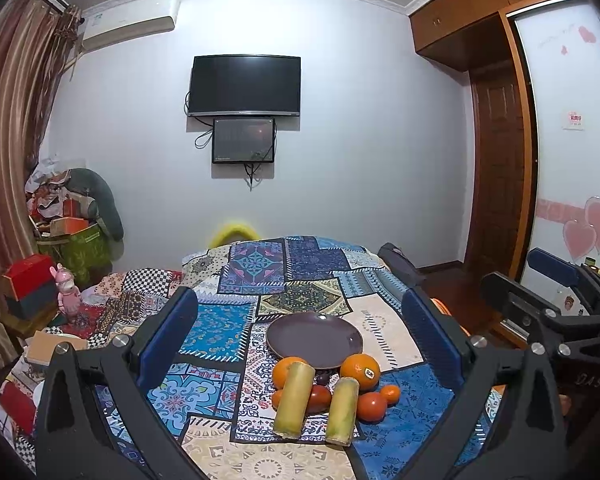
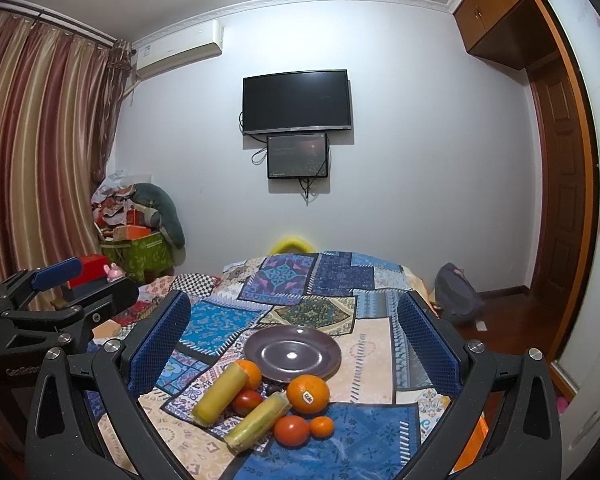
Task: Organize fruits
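Fingers of both grippers, left gripper (image 1: 300, 340) and right gripper (image 2: 296, 344), stand spread and empty. Fruit pile (image 2: 268, 404) lies on the patchwork-covered worktop (image 2: 364, 440) just ahead between them, near side of the plate (image 2: 293, 354); sugarcane sticks (image 2: 220, 394) point roughly toward the plate.

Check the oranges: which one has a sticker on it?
The large orange right of the pile, just in front of the plate. It carries a small label; the other large orange and the tiny one show none.

1 plate (image 2: 324, 364), 2 sugarcane pieces (image 2: 220, 394), 2 oranges (image 2: 308, 394), 2 tomatoes (image 2: 292, 431), 1 mandarin (image 2: 322, 427).
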A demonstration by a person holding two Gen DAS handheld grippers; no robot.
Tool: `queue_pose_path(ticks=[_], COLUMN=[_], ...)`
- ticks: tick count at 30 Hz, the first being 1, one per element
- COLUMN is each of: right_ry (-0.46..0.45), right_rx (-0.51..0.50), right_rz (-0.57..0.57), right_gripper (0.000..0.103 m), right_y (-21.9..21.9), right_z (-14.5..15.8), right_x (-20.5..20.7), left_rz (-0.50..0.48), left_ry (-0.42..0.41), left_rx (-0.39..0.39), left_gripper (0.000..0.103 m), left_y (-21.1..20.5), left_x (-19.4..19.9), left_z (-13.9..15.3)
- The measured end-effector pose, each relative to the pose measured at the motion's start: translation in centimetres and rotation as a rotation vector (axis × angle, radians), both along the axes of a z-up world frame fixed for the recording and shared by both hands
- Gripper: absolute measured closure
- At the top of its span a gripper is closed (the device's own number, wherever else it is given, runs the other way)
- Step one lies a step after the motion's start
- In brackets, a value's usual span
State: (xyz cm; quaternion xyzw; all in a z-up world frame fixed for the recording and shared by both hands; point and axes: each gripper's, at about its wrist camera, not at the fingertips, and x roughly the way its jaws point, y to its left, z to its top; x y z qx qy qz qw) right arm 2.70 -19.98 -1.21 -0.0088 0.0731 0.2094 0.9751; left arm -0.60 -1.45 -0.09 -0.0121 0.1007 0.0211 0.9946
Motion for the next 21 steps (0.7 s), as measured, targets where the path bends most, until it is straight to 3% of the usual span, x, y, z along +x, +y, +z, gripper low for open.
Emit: queue_pose_path(ticks=[14, 21], right_ry=[0.000, 0.082], right_rx=[0.006, 0.007], right_rz=[-0.021, -0.027], right_gripper=[0.000, 0.000], right_y=[0.0, -0.5], right_z=[-0.7, -2.0], right_x=[0.6, 2.6], left_rz=[-0.021, -0.029], left_ry=[0.005, 0.056], left_rx=[-0.014, -0.017], left_gripper=[0.000, 0.017], left_y=[0.0, 0.5], left_x=[0.3, 1.9], left_z=[-0.2, -1.2])
